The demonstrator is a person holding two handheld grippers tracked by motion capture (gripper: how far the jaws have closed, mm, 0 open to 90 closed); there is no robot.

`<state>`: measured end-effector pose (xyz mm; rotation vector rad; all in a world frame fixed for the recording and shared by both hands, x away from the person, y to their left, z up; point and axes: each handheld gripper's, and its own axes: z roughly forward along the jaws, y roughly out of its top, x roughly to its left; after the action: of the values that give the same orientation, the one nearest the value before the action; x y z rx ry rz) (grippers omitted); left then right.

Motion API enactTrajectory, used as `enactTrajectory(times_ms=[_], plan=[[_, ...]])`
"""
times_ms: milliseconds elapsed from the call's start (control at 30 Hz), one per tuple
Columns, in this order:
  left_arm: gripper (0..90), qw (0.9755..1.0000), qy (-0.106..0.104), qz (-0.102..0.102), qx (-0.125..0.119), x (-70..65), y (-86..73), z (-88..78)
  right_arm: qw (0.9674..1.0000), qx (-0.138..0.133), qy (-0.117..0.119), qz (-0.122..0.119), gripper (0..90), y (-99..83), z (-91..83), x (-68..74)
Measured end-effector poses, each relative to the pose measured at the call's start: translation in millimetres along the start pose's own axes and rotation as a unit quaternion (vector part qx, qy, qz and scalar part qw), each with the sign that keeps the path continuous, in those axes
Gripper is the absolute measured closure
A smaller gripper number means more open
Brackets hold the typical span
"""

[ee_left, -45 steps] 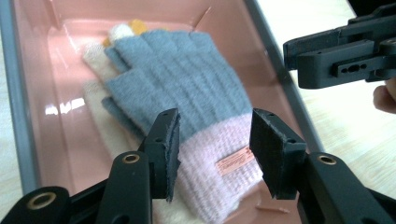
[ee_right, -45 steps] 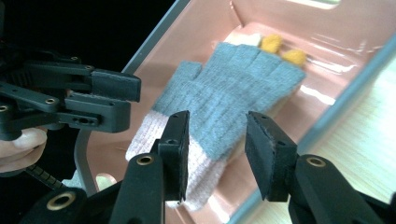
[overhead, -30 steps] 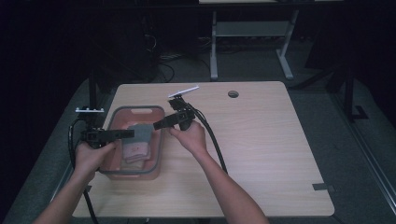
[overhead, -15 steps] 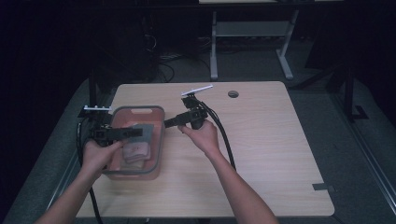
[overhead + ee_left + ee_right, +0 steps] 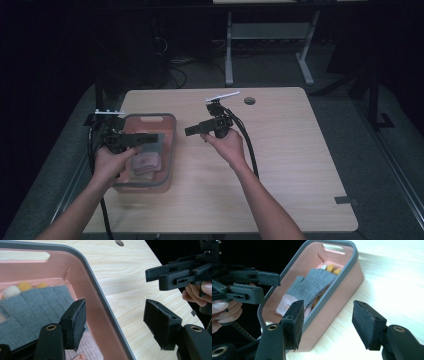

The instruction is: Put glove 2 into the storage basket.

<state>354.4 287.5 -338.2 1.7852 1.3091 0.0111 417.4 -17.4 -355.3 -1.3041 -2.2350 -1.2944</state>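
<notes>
A pink bin with a grey rim [image 5: 170, 150] stands on the left of the table. In it lies a grey knit glove [image 5: 312, 285] with a pink cuff and yellow and white fingertips; the glove [image 5: 30, 305] lies flat under my left jaw. My left gripper [image 5: 152, 137] hovers over the bin, open, and the rim [image 5: 100, 295] runs under the gap of the left gripper [image 5: 115, 312]. My right gripper [image 5: 190, 132] hangs just right of the bin, pointing at it. The right gripper [image 5: 328, 312] is open and bare. Both pairs of jaws have just been opening, with nothing between them.
The light wooden table [image 5: 290, 165] stretches to the right of the bin, with a round cable hole [image 5: 249, 101] near its far edge. Black cables trail from both grippers. Dark floor and another desk's legs lie beyond the table.
Both pairs of jaws stand wider than before. My right gripper has drawn back to the right, off the bin. The glove, earlier up between the grippers, lies in the bin.
</notes>
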Motion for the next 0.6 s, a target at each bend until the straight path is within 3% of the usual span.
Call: enactTrajectory(times_ms=[600], plan=[[31.8, 1.0000, -0.006, 0.002, 0.006, -13.9, 5.3, 15.2, 0.9999, -0.014, 0.001, 0.008, 40.3, -4.3, -29.5, -19.2]])
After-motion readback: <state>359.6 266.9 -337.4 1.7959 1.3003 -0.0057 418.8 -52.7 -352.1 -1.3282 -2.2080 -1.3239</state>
